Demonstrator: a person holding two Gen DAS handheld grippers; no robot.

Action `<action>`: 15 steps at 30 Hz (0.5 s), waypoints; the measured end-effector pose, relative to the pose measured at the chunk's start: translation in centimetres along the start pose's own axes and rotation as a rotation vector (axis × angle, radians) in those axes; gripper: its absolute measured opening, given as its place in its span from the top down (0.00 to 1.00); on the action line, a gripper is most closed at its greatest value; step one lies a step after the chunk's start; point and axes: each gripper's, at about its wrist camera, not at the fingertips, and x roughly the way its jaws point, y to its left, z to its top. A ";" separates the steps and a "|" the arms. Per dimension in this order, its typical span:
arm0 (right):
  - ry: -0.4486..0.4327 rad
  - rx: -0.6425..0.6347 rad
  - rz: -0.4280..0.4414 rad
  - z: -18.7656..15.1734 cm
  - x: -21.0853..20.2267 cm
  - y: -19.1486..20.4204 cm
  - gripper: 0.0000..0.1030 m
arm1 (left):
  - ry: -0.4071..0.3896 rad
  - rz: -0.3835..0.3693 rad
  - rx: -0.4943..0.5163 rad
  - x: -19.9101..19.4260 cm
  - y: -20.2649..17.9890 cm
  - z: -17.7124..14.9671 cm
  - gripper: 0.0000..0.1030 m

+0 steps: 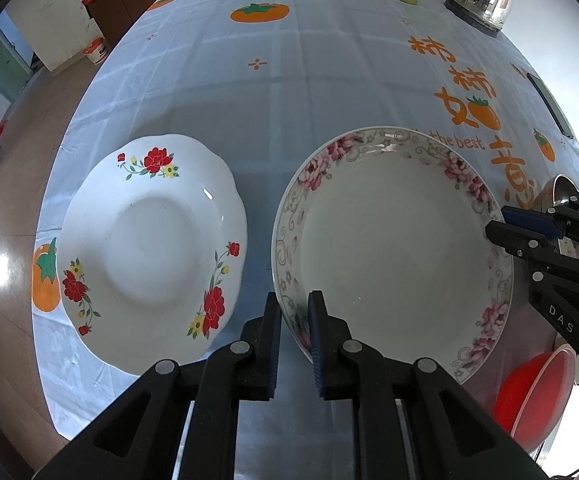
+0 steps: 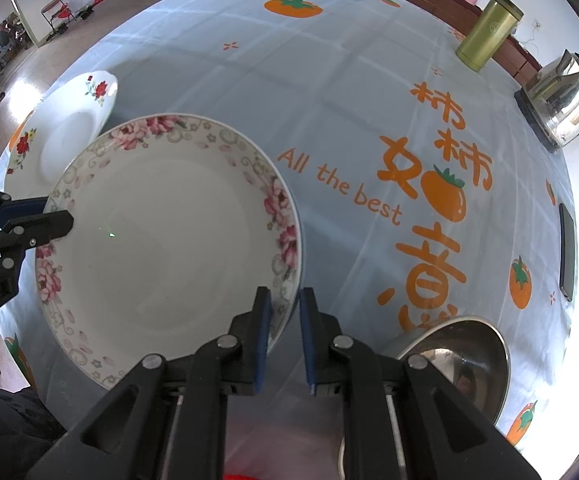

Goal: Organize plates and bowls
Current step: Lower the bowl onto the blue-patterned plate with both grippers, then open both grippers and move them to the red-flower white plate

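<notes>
- Left gripper [image 1: 294, 312]: nearest the left wrist camera; jaws narrowly parted, straddling the near-left rim of the pink-flowered plate [image 1: 393, 248]. Whether the pads press the rim cannot be told.
- Right gripper [image 2: 283, 312]: jaws likewise narrowly parted astride the opposite rim of the same plate; firm contact cannot be confirmed.
- Pink-flowered plate: round, so no long axis; open face up, roughly level, nothing in it, held over the near part of the table [image 1: 289, 80].
- Red-flowered plate [image 1: 153, 248]: scalloped rim, face up on the table just left of the first, apart from it, empty.
- Steel bowl [image 2: 461, 364]: to the right, face up, nothing inside.
- Red bowl [image 1: 537, 392]: at the near right edge; contents cannot be told.
- Count: two plates, two bowls.
- Far edge: one green canister [image 2: 489, 32], one steel kettle [image 2: 561, 100].
</notes>
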 end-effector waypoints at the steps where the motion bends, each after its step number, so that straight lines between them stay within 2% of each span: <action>1: 0.000 -0.001 -0.001 0.0 0.0 0.0 0.86 | 0.000 0.001 0.001 0.0 0.0 0.0 0.85; 15: 0.000 -0.001 -0.007 0.0 0.0 0.0 0.85 | -0.007 0.000 -0.003 -0.1 0.0 0.0 0.85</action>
